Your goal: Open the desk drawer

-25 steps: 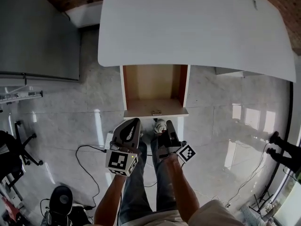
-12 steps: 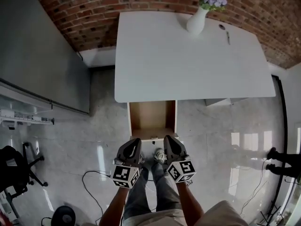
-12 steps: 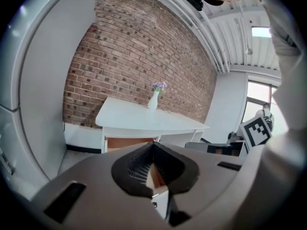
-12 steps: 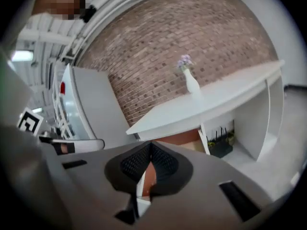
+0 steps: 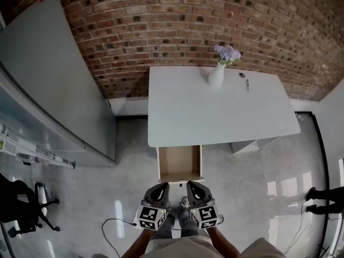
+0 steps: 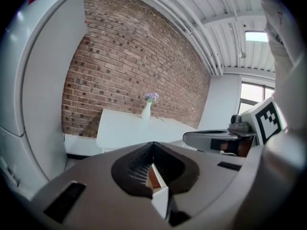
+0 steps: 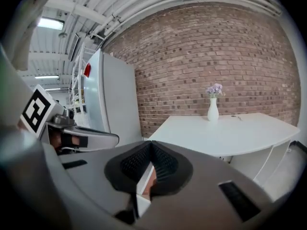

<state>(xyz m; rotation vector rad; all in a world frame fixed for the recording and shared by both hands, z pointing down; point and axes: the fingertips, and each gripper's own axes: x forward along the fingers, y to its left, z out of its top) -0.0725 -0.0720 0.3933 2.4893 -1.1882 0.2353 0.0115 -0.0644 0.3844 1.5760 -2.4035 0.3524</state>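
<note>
The drawer (image 5: 180, 164) stands pulled out from under the near edge of the desk (image 5: 215, 117), straight ahead of both tongs and lower than them. Its wooden inside looks bare as far as the head view shows. The left tongs (image 5: 162, 187) and the right tongs (image 5: 192, 186) hang side by side, near each other, short of the drawer front and touching nothing. Each pair is pressed together at the tips with nothing pinched. In the left gripper view the pads meet at a point, and only a sliver of brown drawer shows through the hollow behind them. The right gripper view shows the same.

From how things lie, the opening itself looks done, and the person seems to be standing clear of the desk. The next move calls for little, perhaps only a check that the drawer is out far enough. If more travel were wanted, one pair would have to go down to the drawer front, spread and take hold there.

The handle on the drawer front is too small to make out. The back of the drawer is covered by the desktop, so its full depth cannot be told. Beyond the tongs, past the vase (image 5: 216, 75), lie small dark things that cannot be named. A person at the far right is cut off by the picture's edge.
</note>
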